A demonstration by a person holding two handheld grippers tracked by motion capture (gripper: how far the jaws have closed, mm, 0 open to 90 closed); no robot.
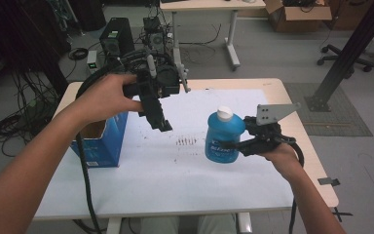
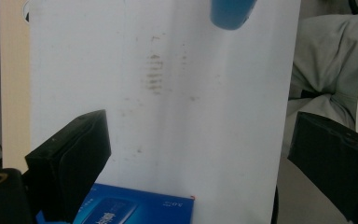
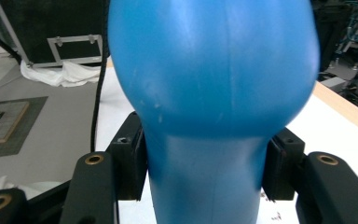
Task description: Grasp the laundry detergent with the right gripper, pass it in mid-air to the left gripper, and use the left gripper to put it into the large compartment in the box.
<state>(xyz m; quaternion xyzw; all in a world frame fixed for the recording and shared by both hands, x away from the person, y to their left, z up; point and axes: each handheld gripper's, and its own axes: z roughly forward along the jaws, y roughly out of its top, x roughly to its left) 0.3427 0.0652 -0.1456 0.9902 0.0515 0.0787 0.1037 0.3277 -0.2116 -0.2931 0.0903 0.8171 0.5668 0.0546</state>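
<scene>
The right claw [image 1: 231, 144] grips a blue bottle [image 1: 222, 136] by its narrow waist, both pads pressed against its sides in the right gripper view (the bottle [image 3: 212, 93] bulges wide above them). In the high view the bottle is upright with its white cap [image 1: 224, 113] on top, held above the right half of the white worktop [image 1: 175, 180], clear of the surface. The left claw [image 1: 161, 123] hangs over the left half of the worktop, pointing down, its jaws spread wide with nothing between them. Just left of it stands an open blue box [image 1: 102, 141], near the worktop's left edge. Small dark stains [image 1: 186, 142] mark the sheet between box and bottle.
</scene>
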